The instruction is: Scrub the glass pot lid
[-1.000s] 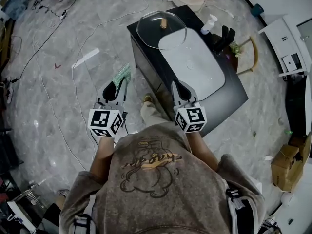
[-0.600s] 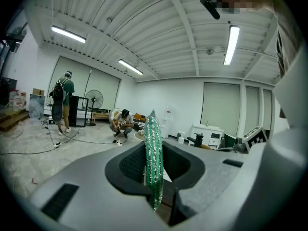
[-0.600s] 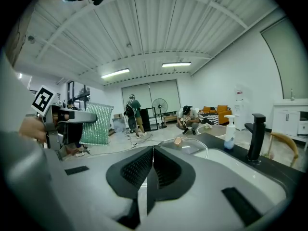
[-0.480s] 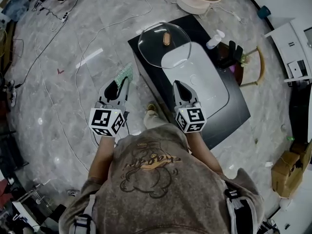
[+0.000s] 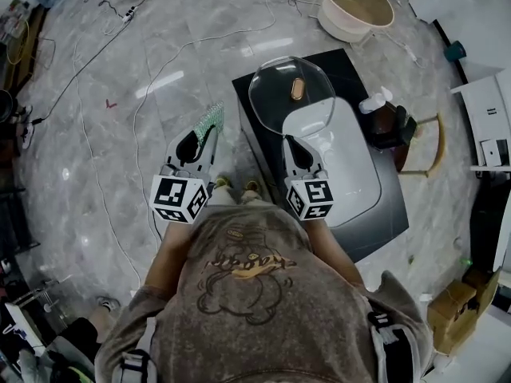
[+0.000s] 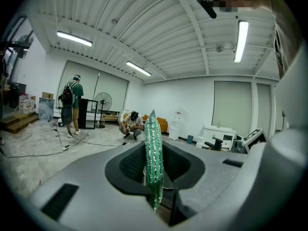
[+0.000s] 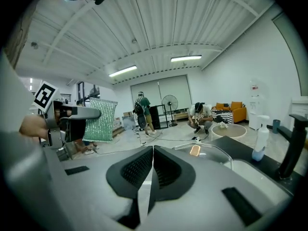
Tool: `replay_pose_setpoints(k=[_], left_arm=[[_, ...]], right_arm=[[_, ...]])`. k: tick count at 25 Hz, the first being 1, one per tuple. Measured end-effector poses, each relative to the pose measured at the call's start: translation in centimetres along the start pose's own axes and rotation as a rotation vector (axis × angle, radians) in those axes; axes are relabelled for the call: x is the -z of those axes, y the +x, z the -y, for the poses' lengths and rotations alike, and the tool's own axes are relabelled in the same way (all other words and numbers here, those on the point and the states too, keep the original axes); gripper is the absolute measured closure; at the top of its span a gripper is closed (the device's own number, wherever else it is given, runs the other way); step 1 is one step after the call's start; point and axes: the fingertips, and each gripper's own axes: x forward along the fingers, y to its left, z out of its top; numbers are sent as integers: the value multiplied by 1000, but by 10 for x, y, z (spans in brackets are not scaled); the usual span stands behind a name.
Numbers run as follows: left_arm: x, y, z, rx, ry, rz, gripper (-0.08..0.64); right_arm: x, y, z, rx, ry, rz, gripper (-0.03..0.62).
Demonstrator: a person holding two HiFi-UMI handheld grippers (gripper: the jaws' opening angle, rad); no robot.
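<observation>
Stiff, slick and breakable, the glass pot lid sits dome-up at the counter's far end, probably best held by its knob with the right hand-held gripper, pressed together and empty; the left hand-held gripper pinches a green scrub pad.

Beige tub behind black counter, white sink

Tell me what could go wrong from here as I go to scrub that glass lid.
1. The glass lid lies at the black counter's far corner, partly over the sink; a hard scrub might slide it off.
2. The right gripper is shut and empty, so nothing steadies the lid.
3. The left gripper pinches the green scrub cloth by one end; it may slip.
</observation>
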Motion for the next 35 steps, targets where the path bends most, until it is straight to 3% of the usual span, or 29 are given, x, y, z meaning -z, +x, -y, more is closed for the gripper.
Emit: replay_pose_setpoints(k=[5,16,35], left_arm=[[-1,11,-29,5,-8,6,474],[-6,49,-43,119,-7,-16,474],[-4,167,58,586,64,-100,474]], right_arm=[[-4,26,-11,4,-44,-3,565],[-13,43,0,111,-28,0,565],[-6,-25,79,534,103,36,565]])
